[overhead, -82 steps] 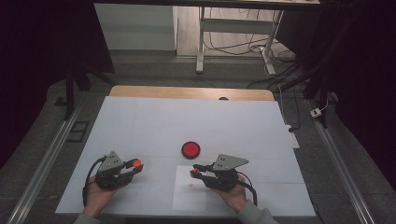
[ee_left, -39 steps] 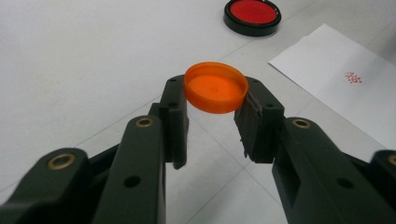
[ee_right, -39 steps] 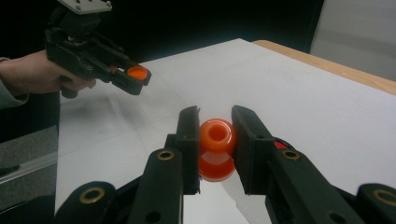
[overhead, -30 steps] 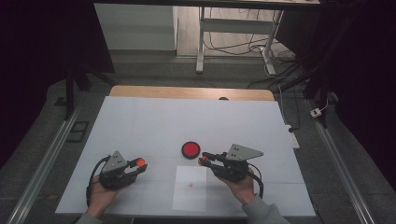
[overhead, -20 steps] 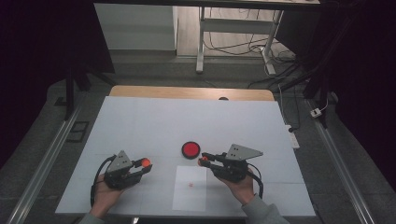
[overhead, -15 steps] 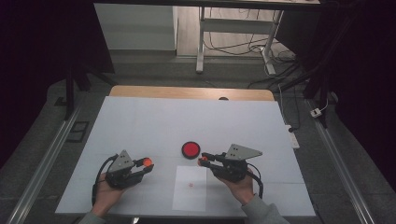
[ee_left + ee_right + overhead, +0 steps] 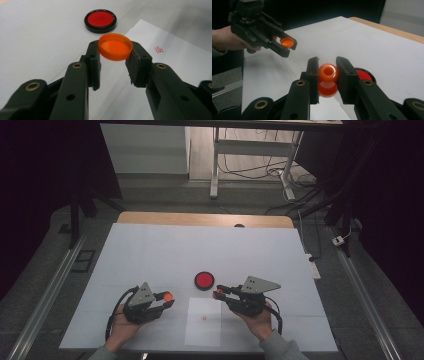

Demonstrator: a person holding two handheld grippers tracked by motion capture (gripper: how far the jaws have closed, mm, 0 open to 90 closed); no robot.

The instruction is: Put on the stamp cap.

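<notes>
1. My left gripper [image 7: 115,56] is clamped on an orange cap [image 7: 115,46], open side up, held above the table [image 7: 150,255].
2. My right gripper [image 7: 327,75] is clenched on an orange stamp [image 7: 328,79], gripped between both jaws.
3. A red ink pad [image 7: 204,280] in a black rim lies on the table between the two grippers, just beyond their tips.
4. A white sheet [image 7: 203,322] lies nearer me; it bears a small red mark [image 7: 159,49].
</notes>
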